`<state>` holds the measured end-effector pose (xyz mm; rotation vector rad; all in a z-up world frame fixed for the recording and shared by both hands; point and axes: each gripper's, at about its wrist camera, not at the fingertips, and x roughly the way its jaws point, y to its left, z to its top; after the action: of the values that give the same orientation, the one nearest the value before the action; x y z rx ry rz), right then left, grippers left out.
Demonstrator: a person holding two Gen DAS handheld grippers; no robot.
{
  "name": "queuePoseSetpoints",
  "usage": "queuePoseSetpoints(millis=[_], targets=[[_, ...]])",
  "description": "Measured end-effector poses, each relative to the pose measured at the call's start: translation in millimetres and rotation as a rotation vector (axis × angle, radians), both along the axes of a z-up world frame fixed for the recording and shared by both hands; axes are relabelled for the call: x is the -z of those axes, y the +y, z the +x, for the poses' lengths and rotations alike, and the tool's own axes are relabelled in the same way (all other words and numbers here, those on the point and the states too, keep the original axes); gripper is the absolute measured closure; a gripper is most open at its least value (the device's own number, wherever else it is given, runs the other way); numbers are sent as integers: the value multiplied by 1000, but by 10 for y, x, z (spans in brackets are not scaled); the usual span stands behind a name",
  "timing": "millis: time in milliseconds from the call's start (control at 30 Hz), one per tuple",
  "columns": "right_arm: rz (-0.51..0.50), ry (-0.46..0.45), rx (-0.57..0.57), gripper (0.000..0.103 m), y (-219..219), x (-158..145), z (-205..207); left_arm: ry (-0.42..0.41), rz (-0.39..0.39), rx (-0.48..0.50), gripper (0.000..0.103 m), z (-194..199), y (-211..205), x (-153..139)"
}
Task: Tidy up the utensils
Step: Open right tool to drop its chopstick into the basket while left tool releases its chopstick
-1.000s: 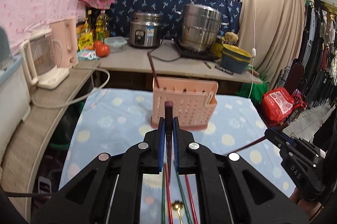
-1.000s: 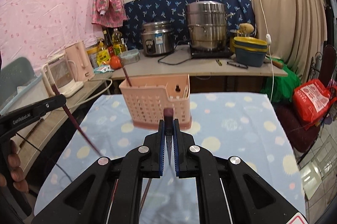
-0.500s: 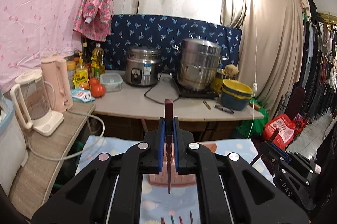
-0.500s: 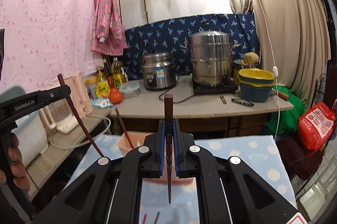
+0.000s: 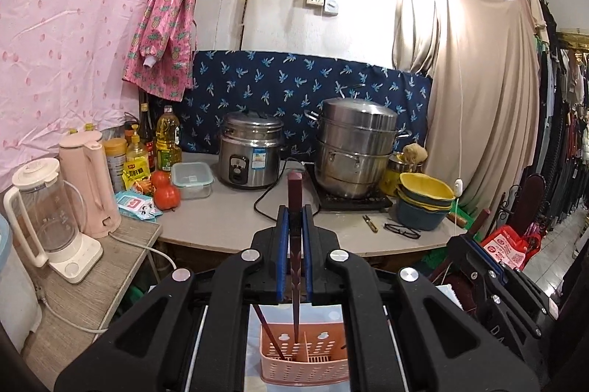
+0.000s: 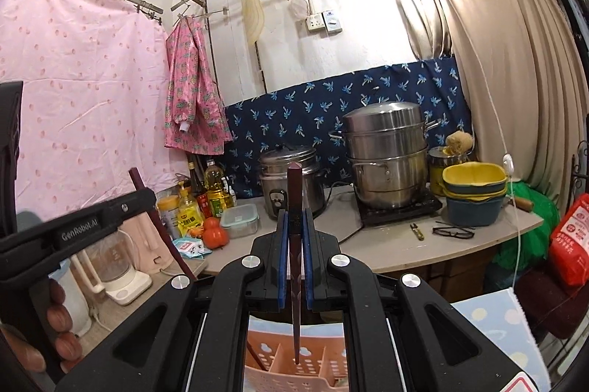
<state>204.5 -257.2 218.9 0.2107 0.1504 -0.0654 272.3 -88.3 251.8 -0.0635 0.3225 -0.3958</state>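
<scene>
Above the pink utensil basket (image 5: 303, 360), the left gripper (image 5: 294, 237) pinches 1 dark red chopstick (image 5: 294, 266) upright between its fingers (image 5: 282, 244), tip hanging over a middle compartment. The right gripper (image 6: 294, 241) likewise has its fingers (image 6: 282, 248) clamped on a second chopstick (image 6: 294, 266), tip over the basket. Another chopstick (image 5: 268, 333) leans in the basket's left compartment

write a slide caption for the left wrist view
Left gripper clamps a dark red chopstick, tip down over the pink utensil basket.
</scene>
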Motion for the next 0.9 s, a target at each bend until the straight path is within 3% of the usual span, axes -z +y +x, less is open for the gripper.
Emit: queuePoseSetpoints(millis=[333,400,433,500,533,567,900], targets=[[51,175,-13,96,-88,656,404,135,26,-17,96,383,-1,709],[64,188,6,87,-139,764,368,152,26,-24,95,391,12,810],[68,193,16,83,-158,799,342,161,25,-32,91,393,22,854],[73,188,27,71,-175,840,283,177,18,-47,73,389,43,911],[69,187,34,71,-181,852,239,176,13,-56,64,376,50,925],[63,187,38,70,-181,863,210,176,14,-64,62,359,54,941],[54,190,38,67,-137,879,-181,186,46,-72,61,67,121,1005]])
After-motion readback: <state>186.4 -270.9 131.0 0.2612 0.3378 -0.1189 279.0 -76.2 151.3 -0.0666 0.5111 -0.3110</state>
